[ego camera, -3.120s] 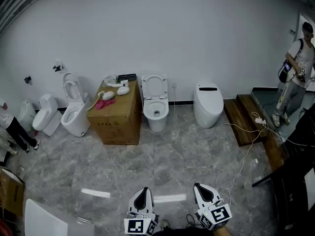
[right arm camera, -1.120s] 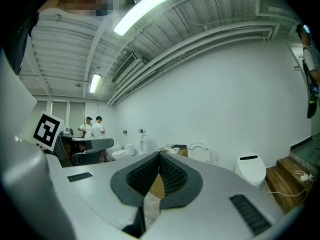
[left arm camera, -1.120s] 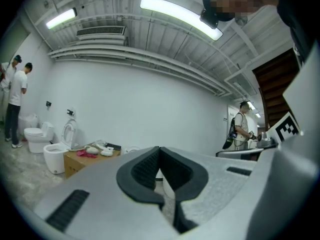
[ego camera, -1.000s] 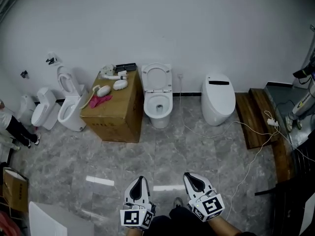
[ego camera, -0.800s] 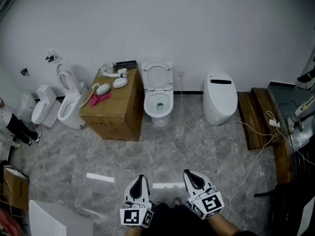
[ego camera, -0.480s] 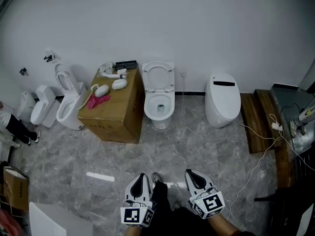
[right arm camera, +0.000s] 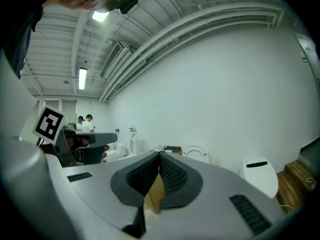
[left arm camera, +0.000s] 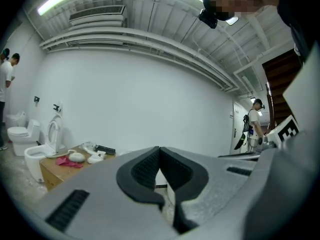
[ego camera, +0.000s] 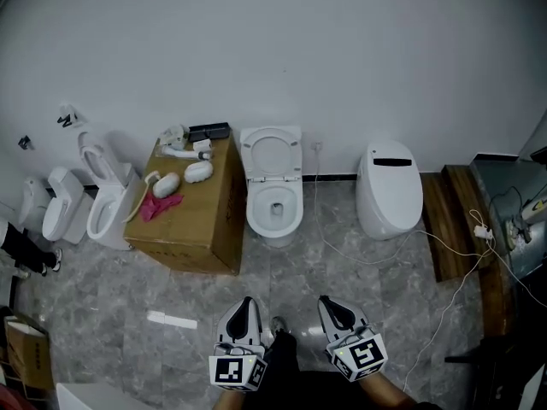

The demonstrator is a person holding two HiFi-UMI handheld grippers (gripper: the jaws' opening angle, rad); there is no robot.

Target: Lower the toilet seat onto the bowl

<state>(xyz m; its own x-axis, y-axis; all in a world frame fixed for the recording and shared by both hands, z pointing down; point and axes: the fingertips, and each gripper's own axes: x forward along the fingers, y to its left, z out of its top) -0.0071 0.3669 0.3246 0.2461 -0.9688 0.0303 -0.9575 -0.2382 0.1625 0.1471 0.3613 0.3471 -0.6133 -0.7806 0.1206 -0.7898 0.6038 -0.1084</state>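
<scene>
A white toilet (ego camera: pixel 273 209) stands against the far wall, its seat (ego camera: pixel 272 154) raised upright against the wall behind the open bowl. The right gripper view shows the raised seat (right arm camera: pixel 196 154) just past the jaws. Both grippers are low at the bottom of the head view, well short of the toilet. My left gripper (ego camera: pixel 245 307) is shut with nothing in it, and my right gripper (ego camera: pixel 332 306) is shut and empty too. The same shut jaws show in the left gripper view (left arm camera: pixel 159 150) and the right gripper view (right arm camera: pixel 159 157).
A cardboard box (ego camera: pixel 188 212) with white parts and a pink cloth (ego camera: pixel 160 205) stands left of the toilet. More toilets (ego camera: pixel 94 205) stand further left. A closed white smart toilet (ego camera: pixel 390 191) is to the right, with a wooden step (ego camera: pixel 446 216) and trailing cables (ego camera: pixel 449 280) on the grey marble floor.
The view has moved closer to the wall and shifted; the toilet and box look larger. Both grippers stay low and shut. The person at the right edge has left the view.
</scene>
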